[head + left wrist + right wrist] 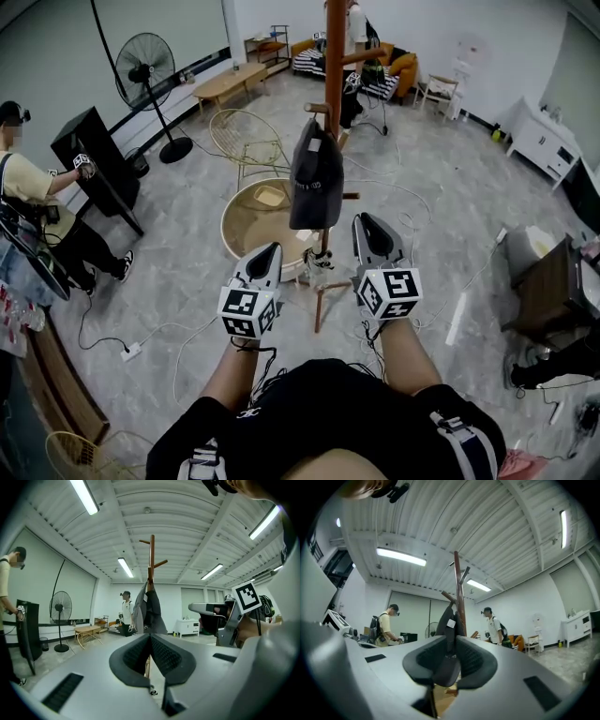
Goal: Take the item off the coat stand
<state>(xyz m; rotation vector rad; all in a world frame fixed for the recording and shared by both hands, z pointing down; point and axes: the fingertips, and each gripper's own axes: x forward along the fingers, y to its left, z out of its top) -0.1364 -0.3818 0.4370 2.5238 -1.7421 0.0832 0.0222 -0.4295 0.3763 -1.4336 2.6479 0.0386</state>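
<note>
Nothing of the job was done yet: the dark grey fabric baseball cap (316, 178) hung from a peg of the tall brown wooden coat stand (335, 66), straight ahead of me and just beyond both tools. My left gripper (270, 251) sat below and left of the cap with its jaws together and nothing between them. My right gripper (366, 223) pointed up at the cap from just beside its lower right edge. Its jaws stood a narrow way apart, and the cap's dark cloth showed in the gap. I judged the pads were not pressing on it, so the grasp, the lift off the peg and the carry away were all left to do.

The floor was pale grey marbled tile (450, 206), crossed by loose cables. Near the stand's foot on the left stood a round tan rimmed table (234, 225), with a yellow wire chair (246, 141) behind it. Farther left were a black pedestal fan (145, 61) and a black cabinet (94, 155), where a person in a pale yellow shirt (23, 183) was working. At the far wall were a low wooden table (225, 84) and a sofa with an orange cushion (401, 64), and a white cabinet (544, 141) stood at the right.
</note>
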